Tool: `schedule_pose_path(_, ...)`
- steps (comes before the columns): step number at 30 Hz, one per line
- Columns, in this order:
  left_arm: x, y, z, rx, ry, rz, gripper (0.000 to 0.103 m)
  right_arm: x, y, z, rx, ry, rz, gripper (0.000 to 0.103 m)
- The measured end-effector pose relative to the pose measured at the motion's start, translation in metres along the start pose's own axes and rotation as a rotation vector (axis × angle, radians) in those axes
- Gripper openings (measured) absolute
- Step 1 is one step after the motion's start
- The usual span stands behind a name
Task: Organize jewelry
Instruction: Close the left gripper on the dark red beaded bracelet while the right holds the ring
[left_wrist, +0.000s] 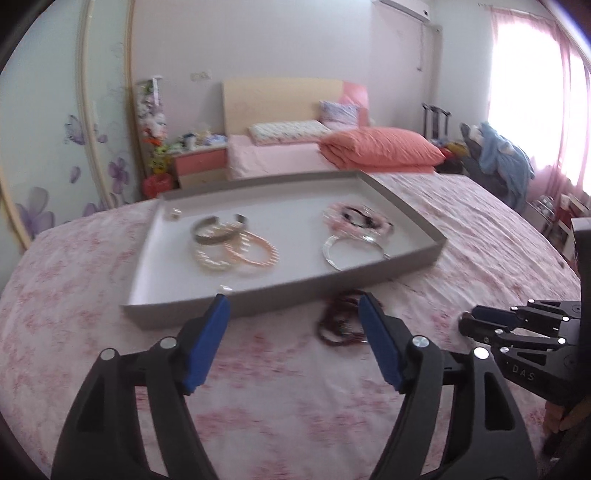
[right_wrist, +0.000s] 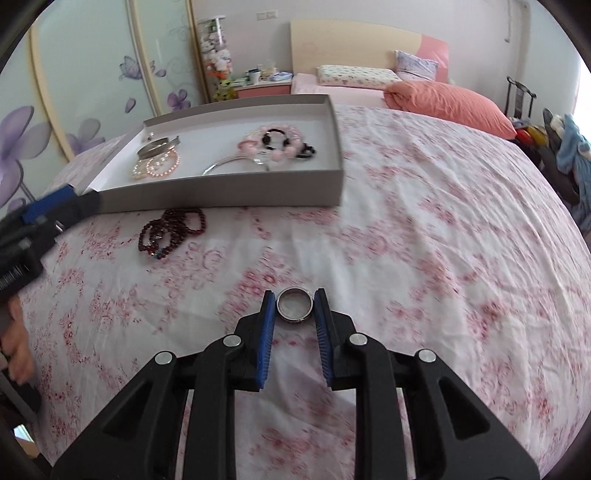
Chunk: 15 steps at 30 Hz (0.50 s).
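Right gripper (right_wrist: 294, 309) is pinching a metal ring (right_wrist: 294, 308) above the floral bedsheet (right_wrist: 424, 258); left gripper (left_wrist: 293, 301) is gaping wide, empty, near dark red bead bracelets (left_wrist: 340, 321).

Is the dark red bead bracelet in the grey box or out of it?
Out. The dark red bead bracelet lies on the pink floral bedsheet, just in front of the shallow grey cardboard box.
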<state>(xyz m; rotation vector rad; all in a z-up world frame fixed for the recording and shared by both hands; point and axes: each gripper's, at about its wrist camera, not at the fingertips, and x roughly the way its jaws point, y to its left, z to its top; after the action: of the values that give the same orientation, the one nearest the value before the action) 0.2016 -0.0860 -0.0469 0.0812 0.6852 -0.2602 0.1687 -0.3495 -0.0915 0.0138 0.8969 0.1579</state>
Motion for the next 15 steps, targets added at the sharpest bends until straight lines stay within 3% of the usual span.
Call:
schedule_pose_path(5, 0.027, -0.026, 0.002, 0.034, 0.084, -0.036, 0.080, -0.003, -0.010, -0.005, 0.026, -0.005, 0.013, 0.023)
schedule_pose_path(15, 0.070, -0.037, 0.000, 0.032, 0.235, 0.057, 0.078, -0.005, -0.014, -0.006, 0.035, -0.013, 0.028, 0.023)
